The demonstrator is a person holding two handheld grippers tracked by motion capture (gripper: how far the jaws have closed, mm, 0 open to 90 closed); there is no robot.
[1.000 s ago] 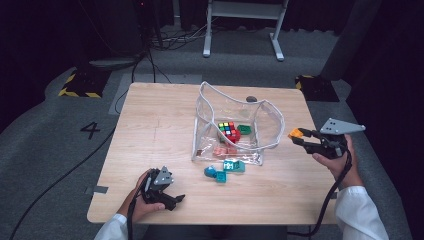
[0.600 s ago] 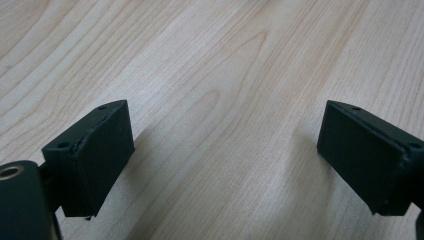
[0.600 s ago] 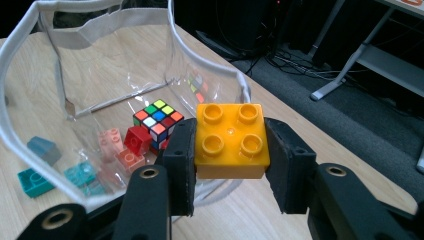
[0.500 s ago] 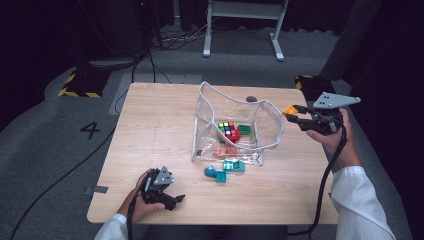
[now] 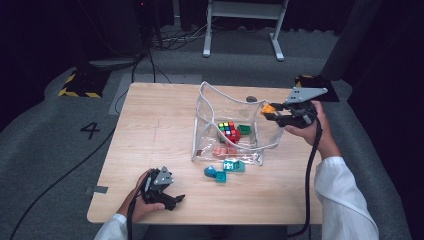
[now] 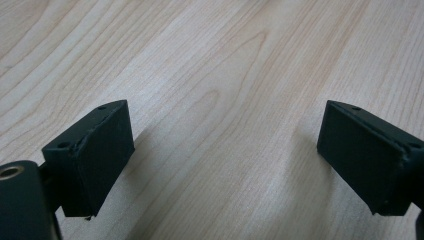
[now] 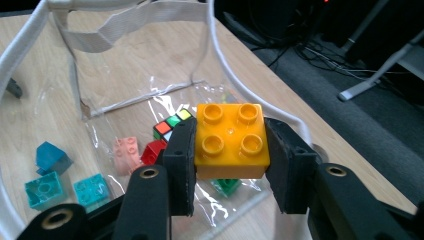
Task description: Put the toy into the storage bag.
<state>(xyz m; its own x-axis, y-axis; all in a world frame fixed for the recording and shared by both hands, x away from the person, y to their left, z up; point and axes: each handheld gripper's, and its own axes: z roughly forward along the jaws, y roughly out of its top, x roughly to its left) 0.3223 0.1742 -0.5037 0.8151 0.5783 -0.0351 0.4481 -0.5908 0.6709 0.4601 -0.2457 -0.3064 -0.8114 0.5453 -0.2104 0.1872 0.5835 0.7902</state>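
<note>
My right gripper [image 5: 270,112] [image 7: 230,150] is shut on an orange four-stud brick [image 7: 230,140] [image 5: 268,108], held in the air at the right rim of a clear plastic bag [image 5: 210,102] with white edging. Inside the bag lie a colour cube [image 5: 229,130] [image 7: 173,124], a green brick [image 5: 244,129], a red brick [image 7: 153,151] and a pink brick [image 5: 224,150] [image 7: 126,153]. Teal bricks [image 5: 233,166] [image 7: 44,188] rest on the table just in front of the bag. My left gripper [image 5: 172,200] [image 6: 225,160] lies low on the wood near the table's front left, open, nothing between its pads.
The wooden table [image 5: 155,125] stands on grey carpet with a painted number four [image 5: 90,130] at the left. A white frame stand [image 5: 240,25] and cables sit behind the table. A small dark disc [image 5: 251,99] lies beyond the bag.
My right gripper has carried the orange brick up and toward the far side, from beside the bag's right edge to its upper rim. The left gripper has stayed put.
</note>
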